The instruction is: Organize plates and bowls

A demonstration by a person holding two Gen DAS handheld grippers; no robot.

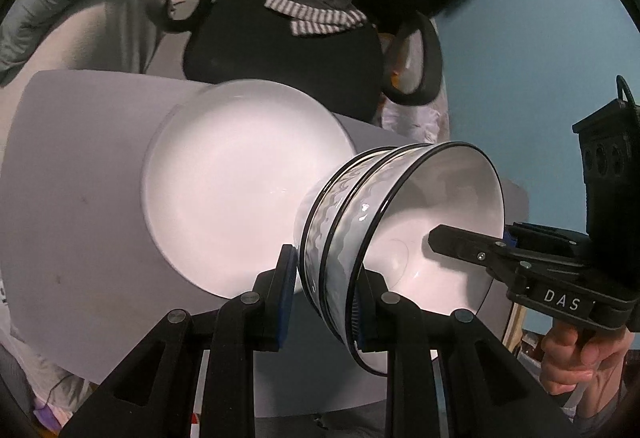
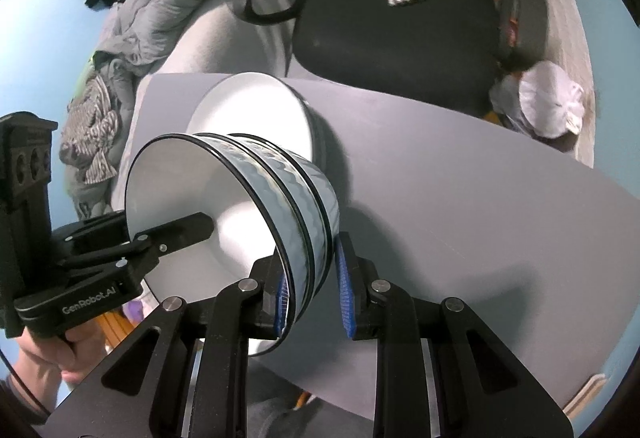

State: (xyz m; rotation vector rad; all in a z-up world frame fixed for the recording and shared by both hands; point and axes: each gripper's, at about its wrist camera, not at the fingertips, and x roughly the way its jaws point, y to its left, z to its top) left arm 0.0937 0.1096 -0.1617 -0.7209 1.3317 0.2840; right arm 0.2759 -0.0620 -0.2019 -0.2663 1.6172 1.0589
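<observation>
Grey table, nested bowls tipped sideways, left claw and right claw each clamping their rims.

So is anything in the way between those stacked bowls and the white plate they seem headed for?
Nothing visible. The stacked bowls, tilted on their side, are gripped at the rim by both the left gripper and the right gripper. The white plate lies bare on the grey table just beyond them, with nothing between.
</observation>
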